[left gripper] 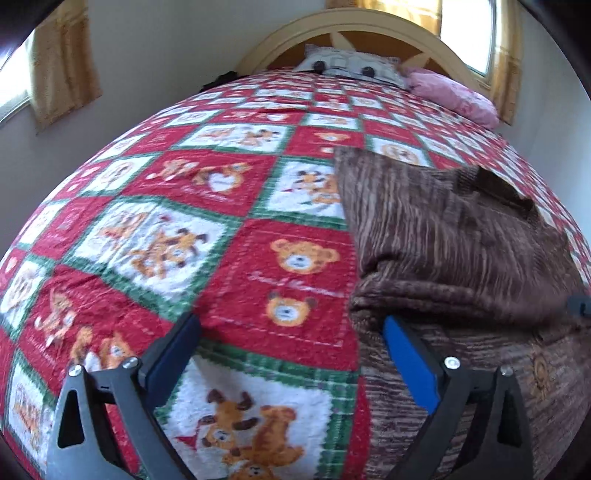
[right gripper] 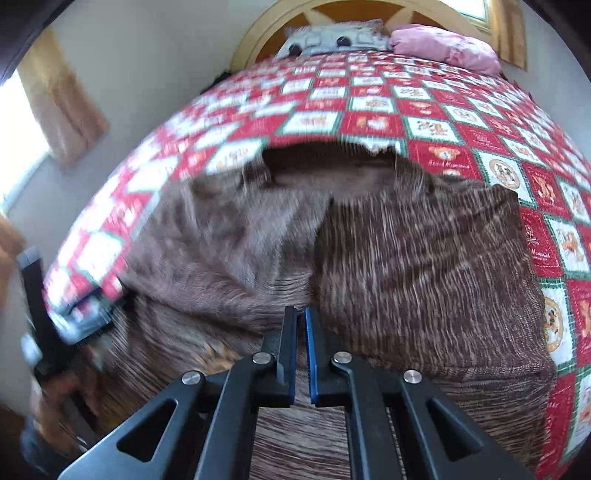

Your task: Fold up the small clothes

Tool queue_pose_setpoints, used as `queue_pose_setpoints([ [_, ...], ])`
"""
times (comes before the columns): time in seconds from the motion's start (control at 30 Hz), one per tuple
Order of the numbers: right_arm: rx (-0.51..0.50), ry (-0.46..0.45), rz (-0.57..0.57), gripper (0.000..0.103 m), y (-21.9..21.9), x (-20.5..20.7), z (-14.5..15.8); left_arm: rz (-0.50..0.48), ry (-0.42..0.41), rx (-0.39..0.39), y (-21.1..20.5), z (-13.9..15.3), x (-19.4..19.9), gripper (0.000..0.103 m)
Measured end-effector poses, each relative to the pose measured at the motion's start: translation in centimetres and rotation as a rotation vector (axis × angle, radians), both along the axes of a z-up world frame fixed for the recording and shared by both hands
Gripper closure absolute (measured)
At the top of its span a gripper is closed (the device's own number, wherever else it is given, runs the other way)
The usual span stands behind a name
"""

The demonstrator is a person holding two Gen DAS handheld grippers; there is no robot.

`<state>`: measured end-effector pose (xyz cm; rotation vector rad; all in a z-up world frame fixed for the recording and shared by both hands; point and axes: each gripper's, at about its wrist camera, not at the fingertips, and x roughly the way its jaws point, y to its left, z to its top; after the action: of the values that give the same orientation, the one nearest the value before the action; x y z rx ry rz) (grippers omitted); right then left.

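- Right gripper (right gripper: 301,317): jaws closed, pads nearly touching, pointing down at the middle of the brown knit sweater (right gripper: 424,266). I can't make out any fabric pinched between them, so it looks shut on nothing, just hovering over or resting on the knit.
- Left gripper (left gripper: 291,332): wide open, nothing between the fingers. Its right finger sits at the sweater's left edge, its left one over bare bedspread.
- The sweater lies on the near right part of the teddy-bear bedspread (left gripper: 221,177), red, white and green squares.
- Progress, my read: both side panels look already flipped inward. In the right wrist view the right flap lies over the body with a fairly clean edge, and the left flap is folded over too but blurry and rumpled. The neckline opening shows at the far end.
- Still left, I'd guess: smoothing that left flap, then folding bottom to top to finish.
- Far end: pink pillow (right gripper: 443,44), grey patterned pillow (left gripper: 351,62) and wooden headboard (left gripper: 369,22).
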<state>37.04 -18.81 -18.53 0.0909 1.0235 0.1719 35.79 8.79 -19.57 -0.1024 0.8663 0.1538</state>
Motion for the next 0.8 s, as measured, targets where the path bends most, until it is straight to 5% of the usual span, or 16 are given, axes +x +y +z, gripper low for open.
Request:
queue_pose_setpoints([
  [0.3,0.021,-0.061,-0.029,0.095,-1.7,-2.0,0.9,0.145,0.026,0.005,2.0,-0.2,-1.4,0.0],
  [0.33,0.003,-0.073,-0.021,0.081,-1.5,-2.4,1.4,0.144,0.027,-0.006,2.2,-0.2,-1.4,0.0],
  [0.37,-0.002,-0.079,-0.008,0.054,-1.2,-2.8,1.6,0.149,0.026,-0.002,2.2,-0.2,-1.4,0.0],
  [0.43,0.031,-0.079,0.028,0.034,-0.4,-3.6,1.7,0.147,0.004,0.009,2.0,0.2,-1.7,0.0],
  [0.6,-0.087,-0.157,0.057,0.035,-0.4,-5.8,1.7,0.171,-0.145,-0.058,3.3,2.9,-3.4,0.0],
  [0.8,-0.129,-0.128,-0.122,0.035,-7.7,-3.4,1.7,0.042,-0.14,0.004,0.0,4.2,-0.4,0.0],
])
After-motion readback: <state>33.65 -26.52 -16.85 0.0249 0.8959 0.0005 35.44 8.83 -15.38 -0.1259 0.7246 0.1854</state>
